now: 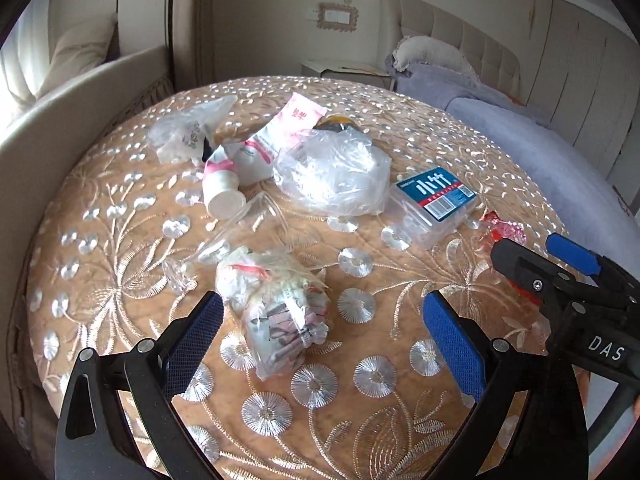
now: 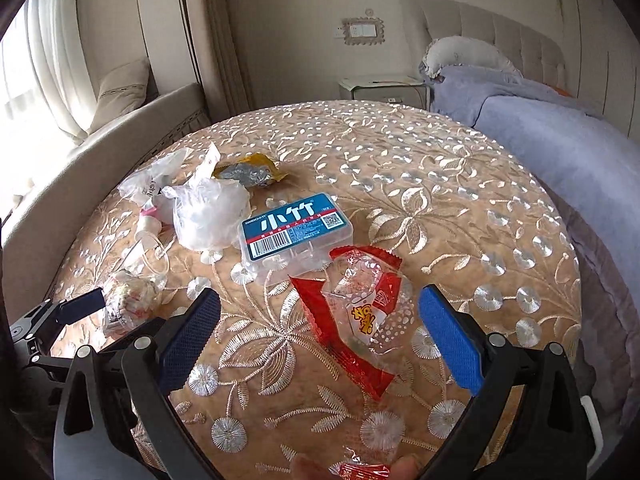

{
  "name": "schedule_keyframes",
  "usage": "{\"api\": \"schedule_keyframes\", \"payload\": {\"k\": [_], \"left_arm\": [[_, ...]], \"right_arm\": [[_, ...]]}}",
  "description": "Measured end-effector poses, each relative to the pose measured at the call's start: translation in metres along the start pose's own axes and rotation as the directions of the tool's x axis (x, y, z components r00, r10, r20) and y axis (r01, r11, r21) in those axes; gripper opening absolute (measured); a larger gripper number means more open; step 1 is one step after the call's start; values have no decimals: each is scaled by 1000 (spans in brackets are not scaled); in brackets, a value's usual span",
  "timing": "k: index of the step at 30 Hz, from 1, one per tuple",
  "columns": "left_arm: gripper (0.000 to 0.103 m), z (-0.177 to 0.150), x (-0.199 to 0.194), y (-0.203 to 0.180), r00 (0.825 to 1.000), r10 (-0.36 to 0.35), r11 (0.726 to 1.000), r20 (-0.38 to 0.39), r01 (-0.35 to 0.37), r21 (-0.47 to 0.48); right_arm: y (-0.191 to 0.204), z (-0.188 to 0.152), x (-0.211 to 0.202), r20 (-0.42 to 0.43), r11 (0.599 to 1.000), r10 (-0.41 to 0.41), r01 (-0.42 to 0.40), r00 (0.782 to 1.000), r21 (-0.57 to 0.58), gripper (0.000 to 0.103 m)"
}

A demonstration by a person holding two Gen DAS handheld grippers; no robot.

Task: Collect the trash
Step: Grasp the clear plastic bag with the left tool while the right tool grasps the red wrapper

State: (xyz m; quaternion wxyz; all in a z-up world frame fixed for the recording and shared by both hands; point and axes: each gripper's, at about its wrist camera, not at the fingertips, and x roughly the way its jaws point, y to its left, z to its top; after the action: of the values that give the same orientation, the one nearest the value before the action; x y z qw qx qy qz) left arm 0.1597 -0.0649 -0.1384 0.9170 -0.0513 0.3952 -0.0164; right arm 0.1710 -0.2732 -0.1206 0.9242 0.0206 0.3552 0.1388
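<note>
Round table (image 1: pixel 400 128) with gold embroidered cloth, trash scattered over it. Landmark: blue-label box (image 1: pixel 434 200), clear plastic, lying flat right of table centre. Left gripper (image 1: pixel 322 332) has its jaws spread wide, nothing between the pads touching them; a small clear bag of wrappers (image 1: pixel 276 308) lies on the cloth in the gap, nearer the left finger, apart from both pads. This bag sits well left of and nearer than the box. Right gripper (image 2: pixel 320 336) is likewise wide open and holds nothing; a red-and-clear wrapper (image 2: pixel 356 312) lies flat on the cloth between its fingers, its far edge touching or overlapping the box's near edge, cannot tell which. Crumpled clear bag (image 1: pixel 336 168) lies just left of the box, touching it in the right wrist view. Beyond that bag, a yellow-and-silver wrapper (image 2: pixel 248 172). Left of the clear bag: a pink-and-white pack (image 1: pixel 276 136) and a white bottle (image 1: pixel 222 188) on its side, cap toward camera. Farther left of the box, another thin clear bag (image 1: pixel 188 132). A flat clear plastic piece (image 1: pixel 240 232) lies between bottle and wrapper bag. At the bottom edge of the right wrist view, a fingertip (image 2: pixel 404 468) beside a small red wrapper scrap (image 2: pixel 360 470); whether the scrap is held, cannot tell.
</note>
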Motion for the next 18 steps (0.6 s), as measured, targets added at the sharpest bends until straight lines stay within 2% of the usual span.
{"api": "schedule_keyframes", "payload": {"k": [8,10,11,12,13,15,16,18], "left_arm": [[97,6,20,4,998,-1,1000,-56,2,25],[95,7,26,8,997,-3,1000,-78,3,1],[88,8,26,9,997,7,1000,-73,-7,0],[77,10,28,10,997,25,1000,-73,-25,5],[73,10,28,10,997,44,999,-71,-43,15],[63,12,30,7,994,84,996,-72,-81,46],[59,12,30,6,993,91,995,-70,-87,55],[54,12,31,3,994,86,994,-68,-81,70]], "right_arm": [[-5,2,24,-70,999,-33,33,997,4,99],[-7,2,31,-101,1000,-23,25,995,12,99],[-8,2,34,-119,1000,-19,20,993,15,98],[-9,2,38,-138,1000,-15,18,990,19,95],[-9,2,40,-151,1000,-9,12,988,19,86],[-6,1,43,-168,1000,-22,23,986,3,77],[-4,1,43,-166,1000,-22,21,986,-9,67],[2,0,43,-167,998,-47,39,985,-52,53]]}}
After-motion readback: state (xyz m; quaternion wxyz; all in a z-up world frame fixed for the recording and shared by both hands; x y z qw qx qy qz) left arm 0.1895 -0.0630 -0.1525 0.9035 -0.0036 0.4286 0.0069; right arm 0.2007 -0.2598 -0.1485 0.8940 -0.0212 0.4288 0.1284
